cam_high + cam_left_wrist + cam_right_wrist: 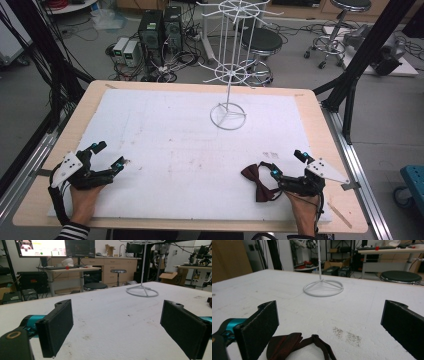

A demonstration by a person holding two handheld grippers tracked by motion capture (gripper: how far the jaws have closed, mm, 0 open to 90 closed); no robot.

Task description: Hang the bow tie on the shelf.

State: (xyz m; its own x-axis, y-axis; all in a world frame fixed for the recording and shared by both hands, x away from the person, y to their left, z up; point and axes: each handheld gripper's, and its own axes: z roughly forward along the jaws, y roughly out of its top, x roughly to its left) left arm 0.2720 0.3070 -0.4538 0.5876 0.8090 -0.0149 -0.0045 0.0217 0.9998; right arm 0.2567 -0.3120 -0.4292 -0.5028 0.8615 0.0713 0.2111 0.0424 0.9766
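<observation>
The only thing that could hold anything is the white wire rack (229, 60) standing well ahead of both tongs, and its prongs are bare. The left gripper (108, 156) sits near the table's near left edge, jaws spread wide and released, nothing between them; in the left gripper view the left gripper (117, 327) frames only bare white sheet, with the rack's ring base (142, 291) ahead. The right gripper (286, 164) is also wide open and grasps nothing. A dark red bow tie (257, 180) lies flat just beside its inner jaw; in the right gripper view the bow tie (287, 345) sits low by that jaw. The white sheet (175, 140) is scuffed, laid over a wooden table (320, 125). Beyond stand stools (264, 42) and computer towers (160, 27) among cables.
</observation>
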